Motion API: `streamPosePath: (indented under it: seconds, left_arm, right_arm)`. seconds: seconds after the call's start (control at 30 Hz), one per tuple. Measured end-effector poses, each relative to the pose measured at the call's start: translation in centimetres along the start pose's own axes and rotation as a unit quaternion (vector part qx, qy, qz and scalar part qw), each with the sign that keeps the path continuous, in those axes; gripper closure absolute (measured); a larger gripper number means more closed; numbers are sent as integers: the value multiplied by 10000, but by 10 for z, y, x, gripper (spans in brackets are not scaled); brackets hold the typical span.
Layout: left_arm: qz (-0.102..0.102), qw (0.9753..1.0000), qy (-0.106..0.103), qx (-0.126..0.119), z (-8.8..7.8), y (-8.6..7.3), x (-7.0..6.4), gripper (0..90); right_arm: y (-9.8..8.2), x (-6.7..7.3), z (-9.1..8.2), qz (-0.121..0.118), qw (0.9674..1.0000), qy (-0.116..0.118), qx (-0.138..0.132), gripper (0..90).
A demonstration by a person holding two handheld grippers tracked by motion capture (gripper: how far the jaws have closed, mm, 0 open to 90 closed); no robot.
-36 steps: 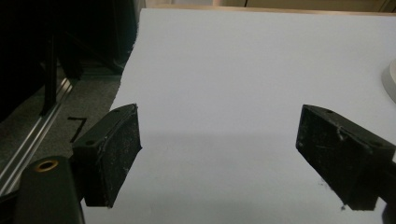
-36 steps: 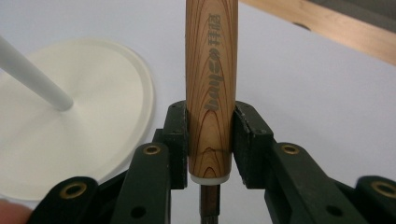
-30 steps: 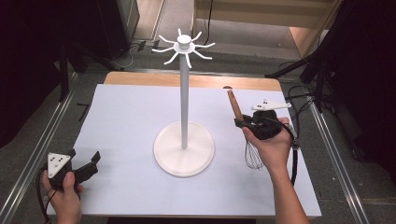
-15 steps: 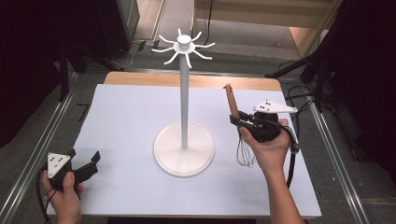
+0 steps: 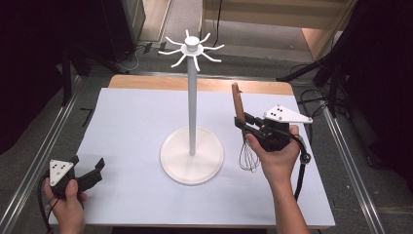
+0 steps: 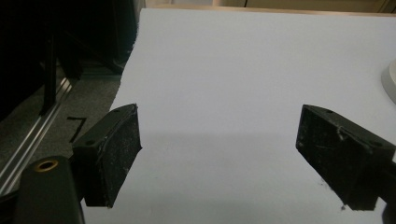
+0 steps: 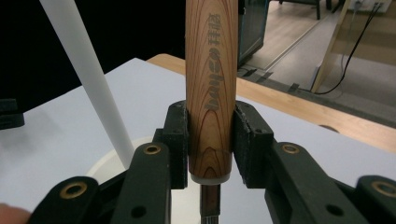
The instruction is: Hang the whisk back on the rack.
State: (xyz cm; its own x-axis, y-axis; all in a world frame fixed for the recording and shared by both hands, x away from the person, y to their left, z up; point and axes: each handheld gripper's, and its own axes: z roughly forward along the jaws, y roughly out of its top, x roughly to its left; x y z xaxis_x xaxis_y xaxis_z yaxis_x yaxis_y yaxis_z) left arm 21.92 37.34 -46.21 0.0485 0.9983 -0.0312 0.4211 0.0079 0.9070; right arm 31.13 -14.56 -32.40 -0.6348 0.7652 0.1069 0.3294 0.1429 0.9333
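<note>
Wooden whisk (image 7: 211, 88) handle bears grey printed characters, not legible; right gripper (image 7: 211, 140) clamped on it near the lower end, left gripper (image 6: 233, 154) wide open, holding nothing.

From my remote seat: the whisk's handle (image 7: 211, 88) is cut off at twelve o'clock, its wires hidden under the right gripper (image 7: 211, 144); the lettering on the handle is unreadable.

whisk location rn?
In the high view the whisk is clamped by its wooden handle in the right gripper, upright with wires down, just right of the white stand on the table's right side.
</note>
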Motion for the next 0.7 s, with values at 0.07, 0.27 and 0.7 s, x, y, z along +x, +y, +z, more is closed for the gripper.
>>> streamPosePath:
  seconds: [0.07,0.27,0.7]
  left_arm:
    - [-1,10000,-1,1,0,0,0,148]
    - [-29,10000,-16,5,0,0,0,148]
    - [-12,10000,2,8,0,0,0,148]
  right_arm:
    - [1,2,-1,14,10000,-8,-75,704]
    - [2,4,-5,-5,9995,83,-299,705]
    - [10,15,-12,-95,9965,125,-823,704]
